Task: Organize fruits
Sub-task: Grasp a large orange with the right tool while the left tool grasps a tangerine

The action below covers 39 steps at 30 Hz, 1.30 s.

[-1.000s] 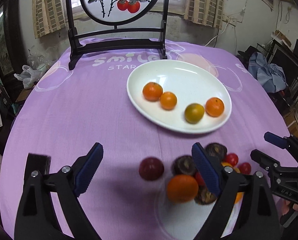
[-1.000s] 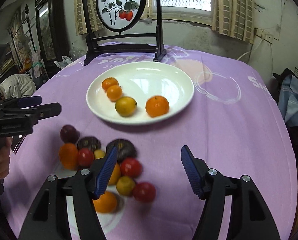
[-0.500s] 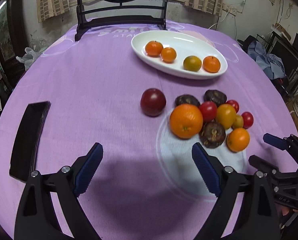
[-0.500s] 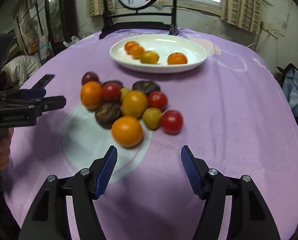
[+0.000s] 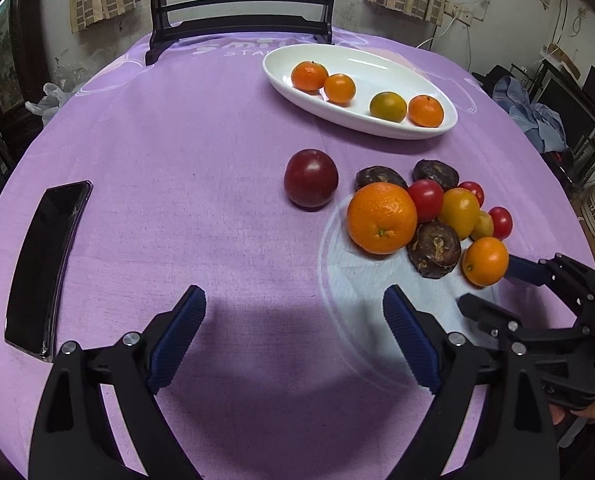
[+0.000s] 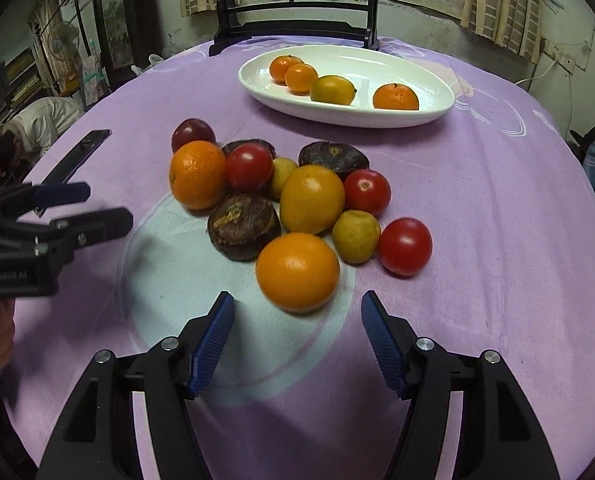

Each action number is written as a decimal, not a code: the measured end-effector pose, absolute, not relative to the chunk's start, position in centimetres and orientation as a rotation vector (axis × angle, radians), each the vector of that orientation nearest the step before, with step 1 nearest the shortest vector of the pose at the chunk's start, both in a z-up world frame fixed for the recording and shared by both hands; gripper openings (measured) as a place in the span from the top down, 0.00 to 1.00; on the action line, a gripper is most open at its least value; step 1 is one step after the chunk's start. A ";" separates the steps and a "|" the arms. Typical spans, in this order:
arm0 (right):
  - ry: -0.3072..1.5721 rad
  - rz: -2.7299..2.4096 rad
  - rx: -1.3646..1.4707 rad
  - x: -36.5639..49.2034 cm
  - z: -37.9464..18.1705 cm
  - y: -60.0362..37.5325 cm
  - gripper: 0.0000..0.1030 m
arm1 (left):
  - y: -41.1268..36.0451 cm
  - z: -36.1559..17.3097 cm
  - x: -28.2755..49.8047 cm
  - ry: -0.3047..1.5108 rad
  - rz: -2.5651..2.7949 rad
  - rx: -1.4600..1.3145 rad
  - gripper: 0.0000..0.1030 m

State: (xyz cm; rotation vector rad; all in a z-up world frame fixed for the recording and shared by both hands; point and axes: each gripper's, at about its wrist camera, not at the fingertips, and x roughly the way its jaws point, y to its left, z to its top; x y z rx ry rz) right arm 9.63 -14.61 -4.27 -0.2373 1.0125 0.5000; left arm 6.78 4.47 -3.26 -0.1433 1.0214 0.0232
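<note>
You are lining up a pick: your right gripper (image 6: 297,342) is spread wide and holds nothing, with the nearest orange (image 6: 297,272) just ahead between its fingers. Next, ease forward until the pads flank it, then close gently; it looks smooth, round and likely to roll. Your left gripper (image 5: 293,338) is likewise wide and empty, short of the pile. The white plate (image 6: 437,110) lies well beyond.

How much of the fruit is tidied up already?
Four citrus fruits sit in the white dish. Both the left gripper and right gripper are open and empty. The pile on the cloth, nearest orange included, still waits.
</note>
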 end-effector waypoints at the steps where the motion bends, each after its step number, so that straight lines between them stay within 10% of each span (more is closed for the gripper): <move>1: 1.011 0.499 -0.233 9.9 -4.3 -14.5 0.35 | 4.6 -3.4 6.8 1.024 0.022 -0.147 0.15; 6: 0.981 0.453 -0.231 10.4 -4.2 -14.1 0.61 | 4.7 -4.0 7.0 1.042 0.024 -0.154 0.15; 21: 0.960 0.485 -0.178 7.5 -3.1 -17.8 0.61 | 1.8 -4.7 8.8 1.052 0.032 -0.050 0.15; 39: 0.947 0.557 -0.141 6.5 -2.6 -18.4 0.61 | -1.3 -4.6 13.3 1.077 0.052 -0.039 0.41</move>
